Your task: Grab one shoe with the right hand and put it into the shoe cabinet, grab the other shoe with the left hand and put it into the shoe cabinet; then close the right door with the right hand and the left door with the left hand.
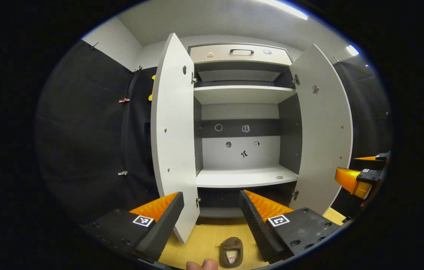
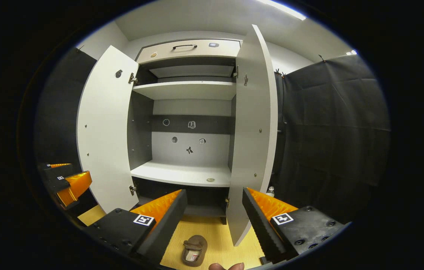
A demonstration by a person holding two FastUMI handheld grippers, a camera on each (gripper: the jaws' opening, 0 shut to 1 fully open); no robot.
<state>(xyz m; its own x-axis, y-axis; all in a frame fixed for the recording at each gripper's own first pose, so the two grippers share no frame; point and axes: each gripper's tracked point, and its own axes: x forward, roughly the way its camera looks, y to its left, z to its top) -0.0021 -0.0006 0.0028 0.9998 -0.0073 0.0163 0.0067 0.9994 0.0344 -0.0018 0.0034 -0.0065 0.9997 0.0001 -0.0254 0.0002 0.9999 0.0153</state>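
A white shoe cabinet stands ahead with both doors swung wide: left door and right door. Its shelves hold no shoes. A brown shoe lies on the yellow floor, low between the fingers of each view. My left gripper is open above that shoe, with nothing between its fingers; it also appears at the left edge of the right gripper view. My right gripper is open too, and appears at the right edge of the left gripper view.
Black cloth walls close in on both sides of the cabinet. A drawer with a dark handle tops the cabinet. A fingertip pokes in at the bottom edge. A small bottle stands behind the right door.
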